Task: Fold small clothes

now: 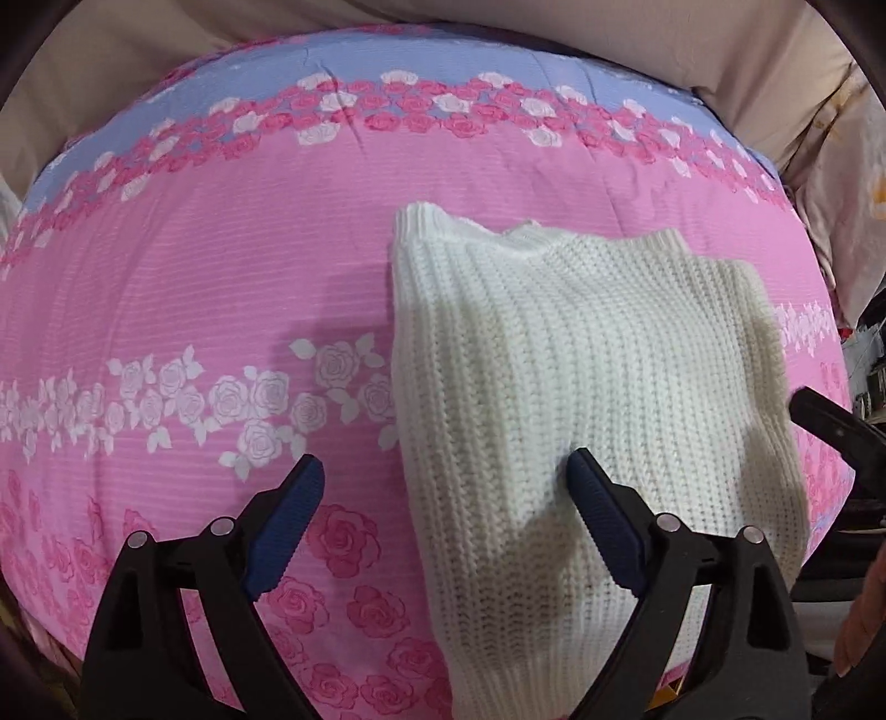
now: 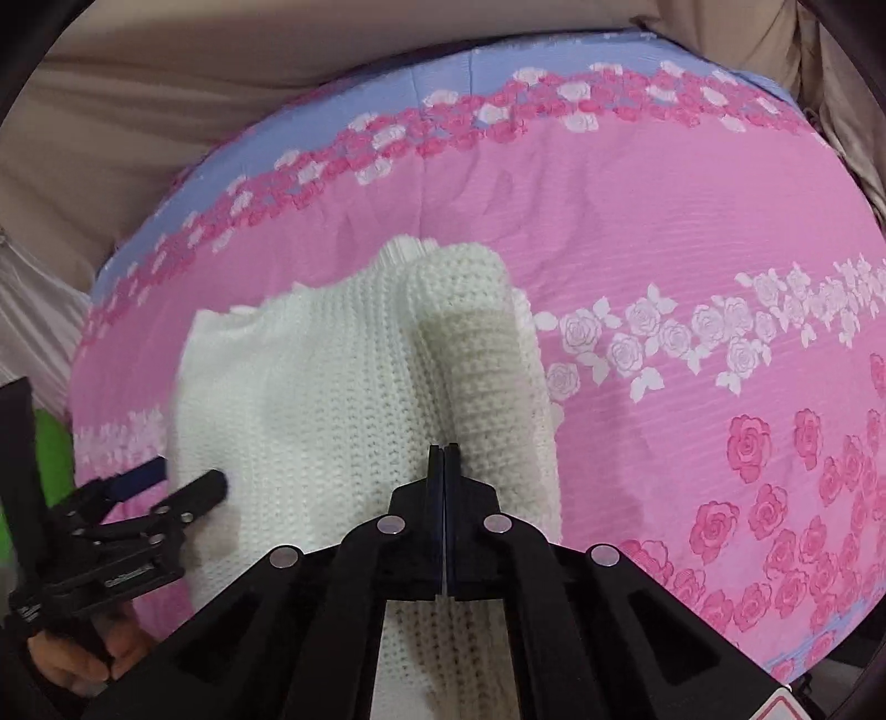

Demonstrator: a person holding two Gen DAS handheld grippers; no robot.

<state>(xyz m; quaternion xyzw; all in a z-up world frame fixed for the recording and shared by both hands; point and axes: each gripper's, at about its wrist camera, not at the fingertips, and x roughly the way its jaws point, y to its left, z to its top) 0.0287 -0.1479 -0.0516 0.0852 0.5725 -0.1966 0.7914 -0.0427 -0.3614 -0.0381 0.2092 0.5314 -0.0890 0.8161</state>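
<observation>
A white knitted sweater [image 1: 581, 376] lies partly folded on a pink rose-print bedspread [image 1: 194, 288]. My left gripper [image 1: 446, 476] is open, hovering over the sweater's left edge, one finger above the knit and one above the bedspread. It shows in the right wrist view [image 2: 183, 479] at the sweater's left side. In the right wrist view the sweater [image 2: 310, 399] has a sleeve folded over its right side. My right gripper [image 2: 444, 450] is shut, its tips over the sweater's lower part; whether it pinches knit I cannot tell. Its tip shows in the left wrist view [image 1: 814, 410].
The bedspread [image 2: 692, 232] has a blue band with roses [image 1: 387, 72] along its far edge. Beige bedding [image 1: 747, 50] lies behind it. A green patch [image 2: 52, 454] shows at the left beyond the bed.
</observation>
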